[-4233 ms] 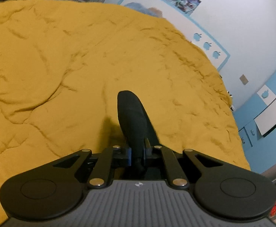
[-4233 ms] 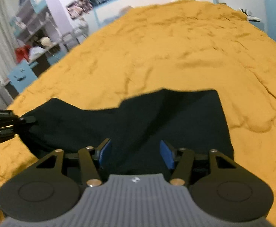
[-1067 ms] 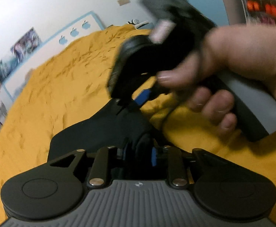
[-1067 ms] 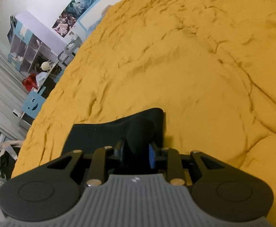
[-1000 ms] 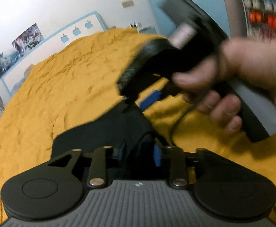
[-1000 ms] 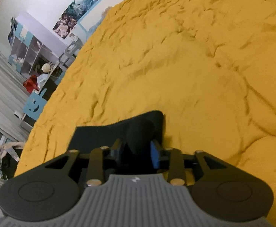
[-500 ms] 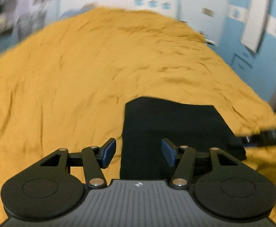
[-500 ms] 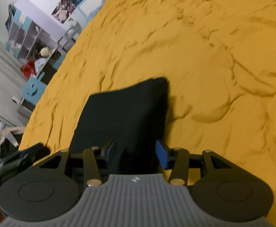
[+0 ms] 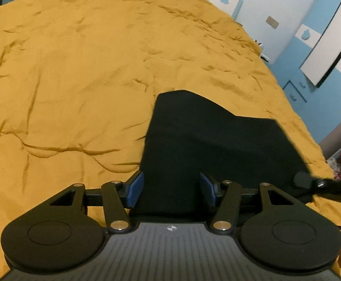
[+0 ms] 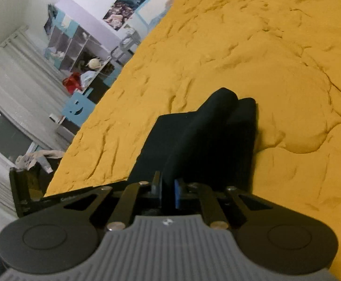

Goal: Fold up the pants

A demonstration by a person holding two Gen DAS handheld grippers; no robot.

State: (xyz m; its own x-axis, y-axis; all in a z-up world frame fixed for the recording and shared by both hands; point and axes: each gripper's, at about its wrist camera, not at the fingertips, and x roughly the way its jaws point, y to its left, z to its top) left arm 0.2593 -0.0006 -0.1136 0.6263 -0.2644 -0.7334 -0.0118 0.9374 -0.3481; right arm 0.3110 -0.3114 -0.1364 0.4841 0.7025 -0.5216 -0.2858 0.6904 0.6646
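Note:
Black pants [image 9: 217, 135] lie folded into a compact block on the mustard bedspread [image 9: 76, 70]. My left gripper [image 9: 171, 187] is open over the block's near left edge; its blue pads [image 9: 136, 188] straddle the cloth without pressing it. In the right wrist view my right gripper [image 10: 168, 187] is shut on a raised ridge of the pants [image 10: 205, 135], which stands up from the flat layers. That right gripper's tip [image 9: 310, 180] also shows at the pants' right corner in the left wrist view, with a hand behind it.
The rumpled bedspread [image 10: 264, 58] stretches wide beyond the pants. A shelf unit [image 10: 76, 44] and a blue stool [image 10: 76, 105] stand left of the bed. A blue-and-white cupboard [image 9: 322, 46] stands past its right edge.
My left gripper let go of the pants, rolled upright and swung over to their left edge. My right gripper opened, then shut again on a ridge of the cloth. The pants now lie flatter.

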